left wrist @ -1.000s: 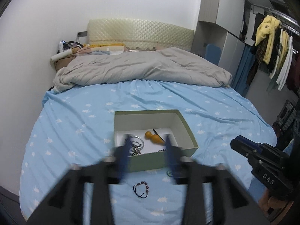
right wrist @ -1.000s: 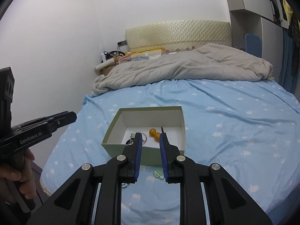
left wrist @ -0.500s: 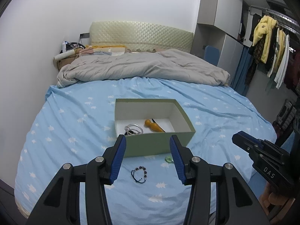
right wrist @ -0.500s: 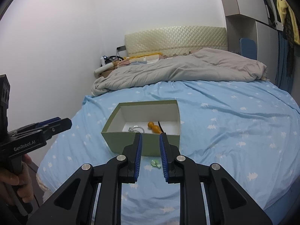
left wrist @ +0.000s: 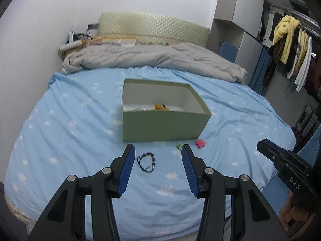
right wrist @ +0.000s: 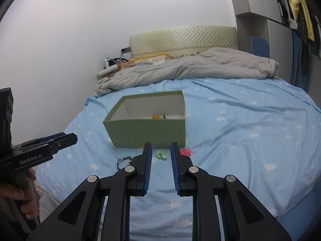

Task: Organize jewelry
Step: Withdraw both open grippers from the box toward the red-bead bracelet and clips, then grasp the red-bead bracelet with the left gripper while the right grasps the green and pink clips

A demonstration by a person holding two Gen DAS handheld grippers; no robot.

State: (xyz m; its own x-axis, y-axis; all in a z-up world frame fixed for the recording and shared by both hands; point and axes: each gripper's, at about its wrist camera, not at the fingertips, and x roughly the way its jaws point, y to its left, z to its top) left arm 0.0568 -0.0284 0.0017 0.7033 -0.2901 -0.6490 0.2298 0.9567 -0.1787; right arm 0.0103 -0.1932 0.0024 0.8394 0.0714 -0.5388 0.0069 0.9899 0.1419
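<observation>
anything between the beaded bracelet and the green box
No, only bare blue star-print sheet lies between the beaded bracelet and the green box; the left wrist view shows this.

An open box (left wrist: 164,124) sits on the bed (left wrist: 60,132) ahead of me, with a duvet (left wrist: 152,57) bunched behind it against the headboard (left wrist: 154,28). Between the box and me, three pieces lie on the sheet: a beaded bracelet (left wrist: 146,161) to the left, a small clip (right wrist: 161,154) in the middle, another small piece (right wrist: 185,151) just right of it. Clothes (left wrist: 289,42) hang far right.
</observation>
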